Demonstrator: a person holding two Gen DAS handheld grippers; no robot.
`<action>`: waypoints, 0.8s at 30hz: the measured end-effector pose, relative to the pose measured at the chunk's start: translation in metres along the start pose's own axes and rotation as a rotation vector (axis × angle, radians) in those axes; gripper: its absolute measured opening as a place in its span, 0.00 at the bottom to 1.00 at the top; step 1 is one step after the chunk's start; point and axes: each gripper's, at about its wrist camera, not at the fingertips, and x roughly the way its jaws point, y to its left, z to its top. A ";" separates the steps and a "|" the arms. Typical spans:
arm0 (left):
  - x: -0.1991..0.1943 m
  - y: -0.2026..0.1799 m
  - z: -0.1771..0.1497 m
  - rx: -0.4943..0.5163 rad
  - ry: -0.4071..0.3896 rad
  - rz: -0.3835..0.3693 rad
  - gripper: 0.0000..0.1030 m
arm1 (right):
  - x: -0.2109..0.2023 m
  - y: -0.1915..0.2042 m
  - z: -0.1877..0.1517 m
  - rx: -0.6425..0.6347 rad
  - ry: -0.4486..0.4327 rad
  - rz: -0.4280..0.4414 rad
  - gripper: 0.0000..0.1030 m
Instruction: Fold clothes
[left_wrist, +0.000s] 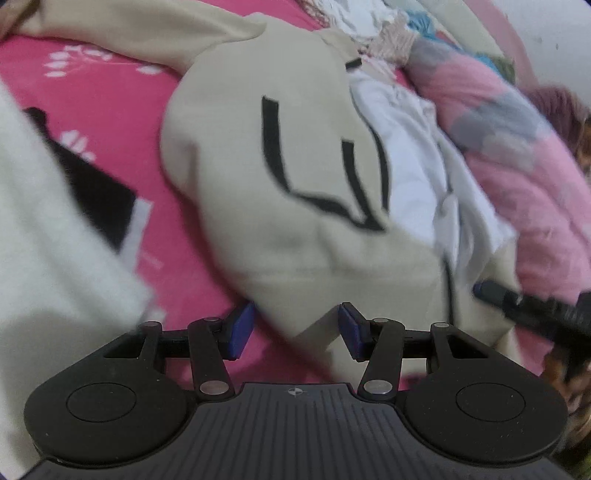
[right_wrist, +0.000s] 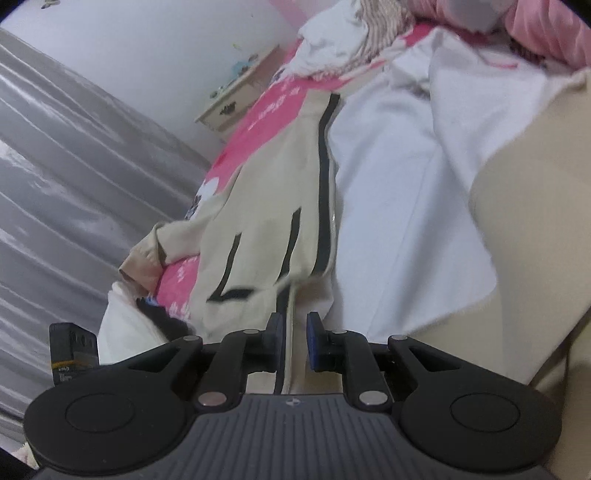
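I've got the left gripper (left_wrist: 295, 330) low over the bed, jaws apart, blue pads either side of the bottom corner of the beige jacket (left_wrist: 258, 177) but not pressing it, so it's released, nothing gripped. The jacket lies spread on the pink sheet (left_wrist: 103, 96), black stripes across its front, its white lining (left_wrist: 406, 162) showing along the open edge. To its right there's a pink and grey blanket (left_wrist: 517, 158), to the left a white fluffy garment (left_wrist: 44, 236). The right gripper (right_wrist: 295, 339) is nearly closed and clenched on the jacket's front edge (right_wrist: 291, 314); beige cloth w/ a black stripe runs straight between the pads. From the right wrist cam I see a grey curtain (right_wrist: 74, 184) and a small cream nightstand (right_wrist: 240, 99) beyond the bed. Both views are a bit blurred.
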 end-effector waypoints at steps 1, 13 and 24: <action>0.003 0.000 0.003 -0.007 0.003 -0.006 0.49 | 0.000 -0.002 0.003 0.009 0.004 0.004 0.16; 0.002 0.000 0.015 -0.068 -0.005 -0.071 0.49 | 0.017 0.031 -0.002 -0.102 0.033 -0.006 0.19; 0.004 0.000 0.017 -0.071 -0.005 -0.077 0.49 | 0.021 0.041 -0.013 -0.133 0.068 0.044 0.21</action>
